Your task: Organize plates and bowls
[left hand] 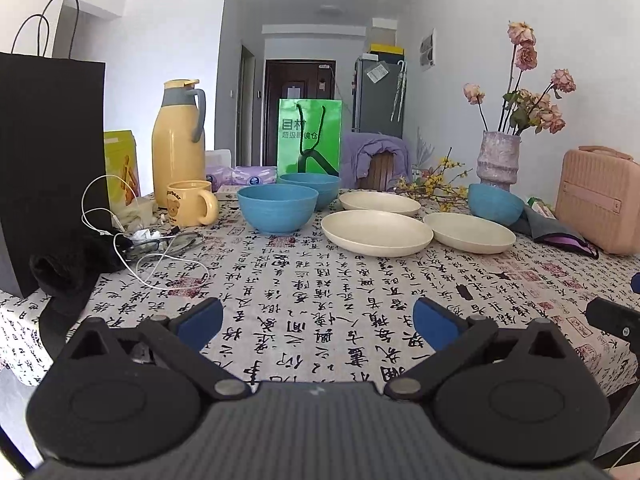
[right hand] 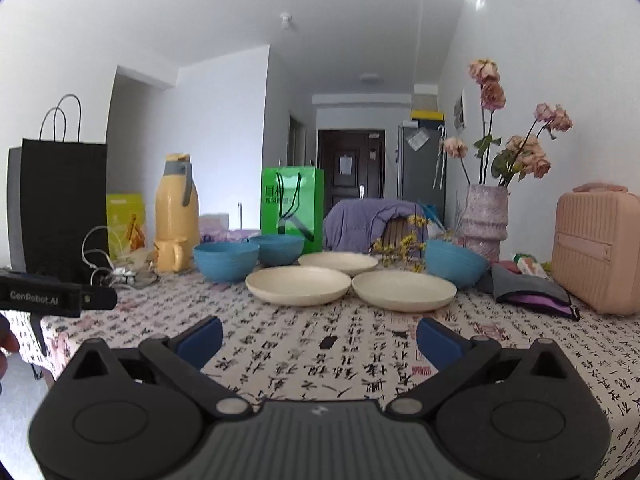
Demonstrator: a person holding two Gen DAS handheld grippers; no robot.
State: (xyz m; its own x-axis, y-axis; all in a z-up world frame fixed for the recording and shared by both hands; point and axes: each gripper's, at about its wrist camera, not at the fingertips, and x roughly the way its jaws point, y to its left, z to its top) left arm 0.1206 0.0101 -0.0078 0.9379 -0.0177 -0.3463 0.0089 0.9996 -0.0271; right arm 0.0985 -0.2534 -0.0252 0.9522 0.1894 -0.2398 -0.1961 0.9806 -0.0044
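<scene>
Three cream plates lie side by side on the patterned tablecloth: a front left plate [left hand: 376,233] [right hand: 298,285], a front right plate [left hand: 469,232] [right hand: 404,290] and a back plate [left hand: 379,203] [right hand: 338,263]. Two blue bowls stand left of them, one in front [left hand: 277,207] [right hand: 226,261] and one behind [left hand: 309,187] [right hand: 277,249]. A third blue bowl [left hand: 495,202] [right hand: 454,263] leans by the vase. My left gripper [left hand: 318,322] and my right gripper [right hand: 319,338] are both open and empty, low over the near part of the table, well short of the dishes.
A black paper bag [left hand: 48,152], earphone cable [left hand: 132,240], yellow mug [left hand: 191,202] and yellow thermos [left hand: 178,140] crowd the left side. A green bag [left hand: 310,136] stands at the back. A vase of dried roses [left hand: 498,160], grey pouch [right hand: 532,290] and pink case [left hand: 598,200] stand right.
</scene>
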